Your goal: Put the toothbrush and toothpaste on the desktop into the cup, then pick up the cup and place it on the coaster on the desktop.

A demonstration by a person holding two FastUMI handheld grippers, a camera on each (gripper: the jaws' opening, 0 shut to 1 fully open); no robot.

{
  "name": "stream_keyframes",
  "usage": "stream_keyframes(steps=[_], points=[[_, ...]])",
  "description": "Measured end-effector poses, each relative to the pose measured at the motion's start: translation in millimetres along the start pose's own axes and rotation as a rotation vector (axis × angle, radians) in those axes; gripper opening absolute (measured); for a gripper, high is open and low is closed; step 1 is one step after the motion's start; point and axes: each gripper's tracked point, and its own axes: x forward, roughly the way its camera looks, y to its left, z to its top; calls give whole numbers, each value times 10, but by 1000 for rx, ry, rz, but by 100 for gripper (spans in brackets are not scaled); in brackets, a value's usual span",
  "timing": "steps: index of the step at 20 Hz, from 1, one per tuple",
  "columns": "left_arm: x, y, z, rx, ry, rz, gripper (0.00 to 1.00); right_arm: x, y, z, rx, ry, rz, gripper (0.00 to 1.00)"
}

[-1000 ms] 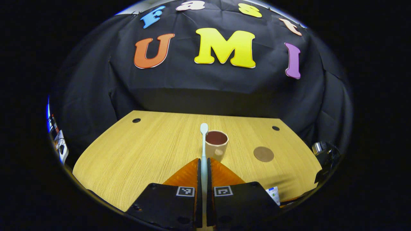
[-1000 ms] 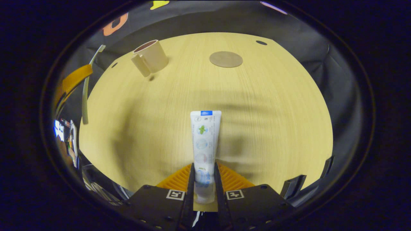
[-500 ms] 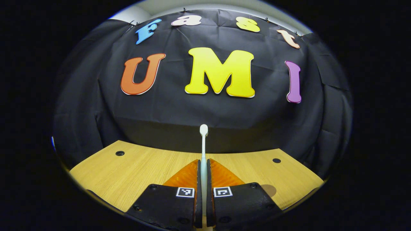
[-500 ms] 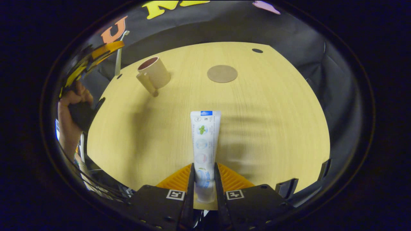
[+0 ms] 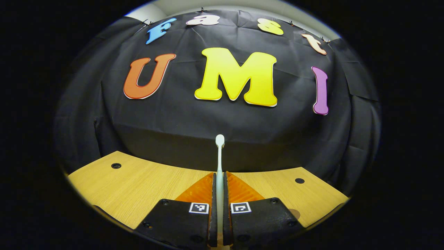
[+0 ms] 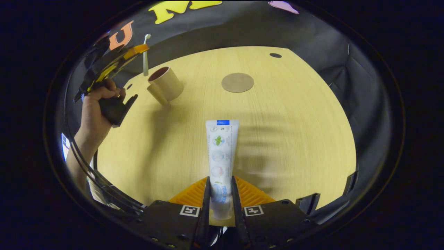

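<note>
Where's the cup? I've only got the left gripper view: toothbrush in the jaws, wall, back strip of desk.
Observer: In the right gripper view the beige cylindrical cup stands upright on the wooden desk, just below the white toothbrush.
Operator: Coaster?
Observer: The round brown coaster lies bare, apart from the cup.
Operator: Toothpaste?
Observer: The white toothpaste tube is clamped in the right gripper, off the desk.
Operator: Cup empty?
Observer: Cannot tell; only its dark inner wall shows.
</note>
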Motion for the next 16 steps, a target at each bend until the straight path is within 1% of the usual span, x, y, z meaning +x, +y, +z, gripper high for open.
stream_keyframes(steps=[3,5,9,14,16], points=[[85,29,-87,2,21,7,11,22,-29,13,3,1,-13,31],[94,38,-174,-1,37,7,11,32,-108,11,12,9,-21,31],[86,85,-227,-10,47,16,13,69,-138,26,17,15,-29,31],[67,105,-277,-10,59,9,13,63,-118,49,10,17,-24,31],[50,74,-313,-11,75,-6,12,65,-120,39,7,17,-21,31]])
